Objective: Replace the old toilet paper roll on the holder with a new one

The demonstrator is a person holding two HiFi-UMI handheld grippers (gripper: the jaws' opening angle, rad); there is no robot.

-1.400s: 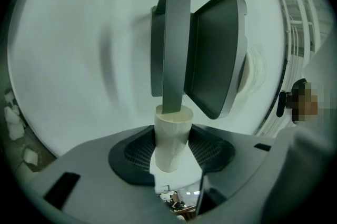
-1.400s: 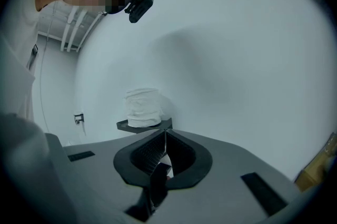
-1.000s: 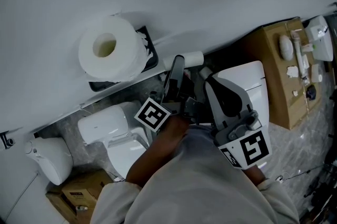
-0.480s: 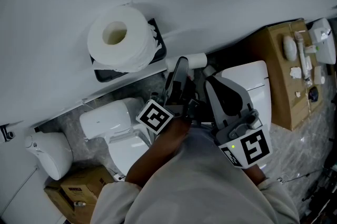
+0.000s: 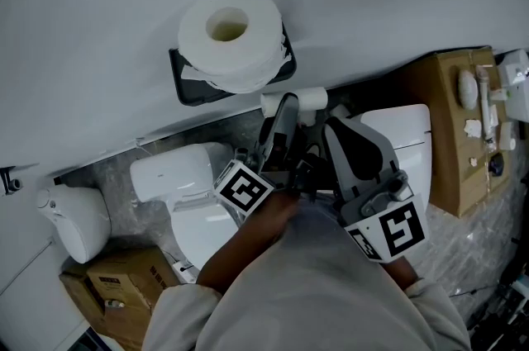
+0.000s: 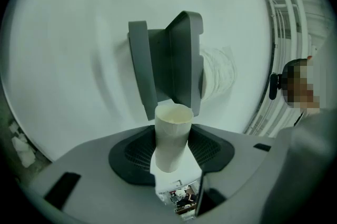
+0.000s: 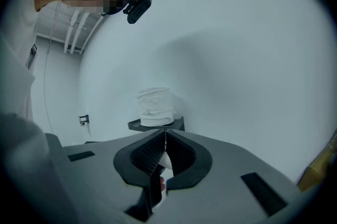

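The roll [image 5: 234,35] stands on end on the black holder [image 5: 188,83] against the wall [image 5: 99,2], its core hole facing up. It is beyond the tips of both grippers and touches neither. From the right gripper view it sits straight ahead on the holder's shelf, above the jaw tips.

The left gripper [image 6: 171,125] has its jaws set wide, and a bare tube [image 6: 169,150] stands upright between them. The ribbed pads [image 6: 132,153] press on the tube from either side, so it is gripped near its lower end while its open top rises clear of the jaws. In the head view the tube pokes out at the gripper's tip, just below the holder and apart from it.

The right gripper [image 7: 165,134] has its jaws pressed together, pads [image 7: 149,155] face to face. A bit of white shows in the gap lower down; what it is I cannot tell. Both grippers are close together, above the toilet [image 5: 178,176].
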